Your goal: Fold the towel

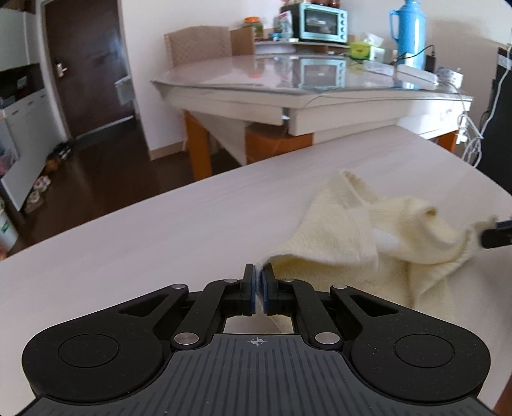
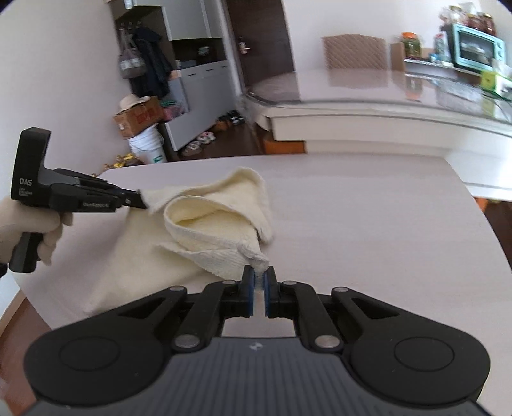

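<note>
Both grippers grip the cream towel (image 2: pixel 208 224), which lies crumpled and partly lifted on the pale counter (image 2: pixel 368 224). At the left gripper (image 1: pixel 258 281), the fingers (image 1: pixel 248 288) are pressed together on a corner of the cloth; seen from the right wrist, this gripper (image 2: pixel 140 201) reaches in from the side, held in a gloved hand (image 2: pixel 28 224), with the corner raised off the counter. At the right gripper (image 2: pixel 259 281), the fingers (image 2: pixel 247 288) are clamped on another corner, a small tuft of fabric showing between them. Between the two held corners the towel sags in loose folds, its lower part resting on the counter. Beyond stands a glass-topped table (image 1: pixel 288 76) carrying a teal toaster oven (image 1: pixel 323 22) and a blue thermos (image 1: pixel 408 32).
</note>
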